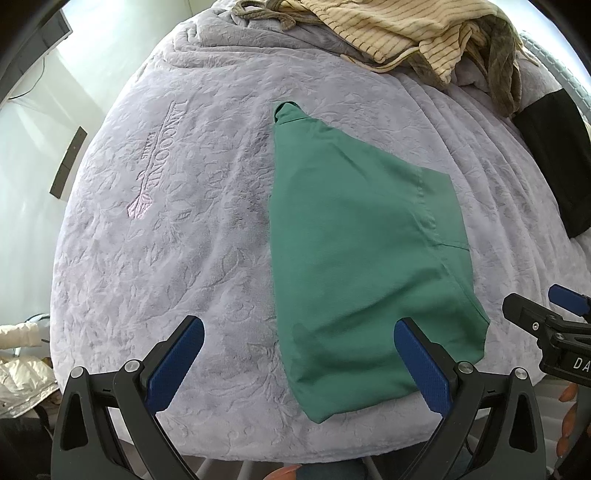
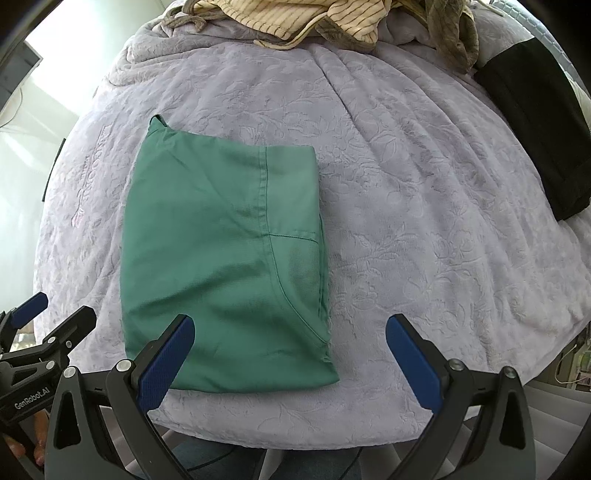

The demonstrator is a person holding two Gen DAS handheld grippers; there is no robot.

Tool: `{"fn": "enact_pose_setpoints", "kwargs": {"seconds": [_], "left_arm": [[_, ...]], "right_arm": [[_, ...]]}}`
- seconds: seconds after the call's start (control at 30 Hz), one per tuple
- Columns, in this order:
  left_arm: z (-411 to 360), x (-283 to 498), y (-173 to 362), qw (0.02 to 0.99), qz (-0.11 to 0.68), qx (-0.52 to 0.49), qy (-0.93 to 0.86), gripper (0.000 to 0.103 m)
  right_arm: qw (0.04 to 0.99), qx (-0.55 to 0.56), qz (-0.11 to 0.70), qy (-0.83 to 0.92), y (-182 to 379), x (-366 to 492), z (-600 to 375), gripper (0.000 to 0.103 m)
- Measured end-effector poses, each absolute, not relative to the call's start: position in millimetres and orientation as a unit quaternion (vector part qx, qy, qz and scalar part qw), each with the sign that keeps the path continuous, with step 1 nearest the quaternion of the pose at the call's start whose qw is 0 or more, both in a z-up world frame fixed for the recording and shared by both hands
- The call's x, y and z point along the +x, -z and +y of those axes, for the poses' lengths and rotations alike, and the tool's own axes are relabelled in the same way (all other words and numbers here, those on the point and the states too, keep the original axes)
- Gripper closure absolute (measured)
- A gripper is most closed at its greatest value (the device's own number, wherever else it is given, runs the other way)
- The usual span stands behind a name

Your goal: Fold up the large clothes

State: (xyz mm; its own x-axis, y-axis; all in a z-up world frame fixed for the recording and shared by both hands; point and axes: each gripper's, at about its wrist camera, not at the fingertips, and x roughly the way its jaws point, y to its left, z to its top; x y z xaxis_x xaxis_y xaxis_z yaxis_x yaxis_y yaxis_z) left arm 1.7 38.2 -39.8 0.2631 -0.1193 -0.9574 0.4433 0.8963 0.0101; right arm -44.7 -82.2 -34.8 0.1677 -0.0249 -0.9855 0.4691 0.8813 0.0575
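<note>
A green garment [image 1: 354, 258] lies folded into a compact rectangle on the lilac embossed blanket [image 1: 177, 229]; in the right wrist view the same green garment [image 2: 221, 266] lies flat with its seams showing. My left gripper [image 1: 299, 365] hovers open over the garment's near edge, holding nothing. My right gripper [image 2: 290, 362] is also open and empty, above the garment's near right corner. Each gripper shows at the other view's edge: the right gripper [image 1: 546, 314] and the left gripper [image 2: 48, 310].
A heap of striped cream clothes [image 1: 406, 33] and olive fabric [image 1: 502, 74] sits at the blanket's far end. A folded black garment [image 2: 535, 122] lies at the far right. The blanket's front edge [image 2: 295, 435] is just below the grippers. Bright floor lies to the left.
</note>
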Motion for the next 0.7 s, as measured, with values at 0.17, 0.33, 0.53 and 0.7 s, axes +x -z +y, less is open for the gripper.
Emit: {"fn": "enact_pose_setpoints", "kwargs": {"seconds": [0.17,0.33,0.53,0.7], "left_arm": [[39.1,3.1,40.7,0.782,0.579,0.141,0.181,0.000],[39.1,3.8,41.0,0.782,0.580,0.143,0.181,0.000],[40.4,5.6,41.1,0.783,0.577,0.146,0.184,0.000],[39.7,6.1,41.2,0.782,0.577,0.148,0.183,0.000]], "right_arm": [[0.744,0.178,0.623,0.164,34.7,-43.2,-83.6,0.000],[0.743,0.177,0.624,0.163,35.3,-43.6,-83.7,0.000],[0.742,0.176,0.625,0.164,35.5,-42.7,-82.6,0.000],[0.742,0.175,0.626,0.163,35.5,-41.1,-83.4,0.000]]}}
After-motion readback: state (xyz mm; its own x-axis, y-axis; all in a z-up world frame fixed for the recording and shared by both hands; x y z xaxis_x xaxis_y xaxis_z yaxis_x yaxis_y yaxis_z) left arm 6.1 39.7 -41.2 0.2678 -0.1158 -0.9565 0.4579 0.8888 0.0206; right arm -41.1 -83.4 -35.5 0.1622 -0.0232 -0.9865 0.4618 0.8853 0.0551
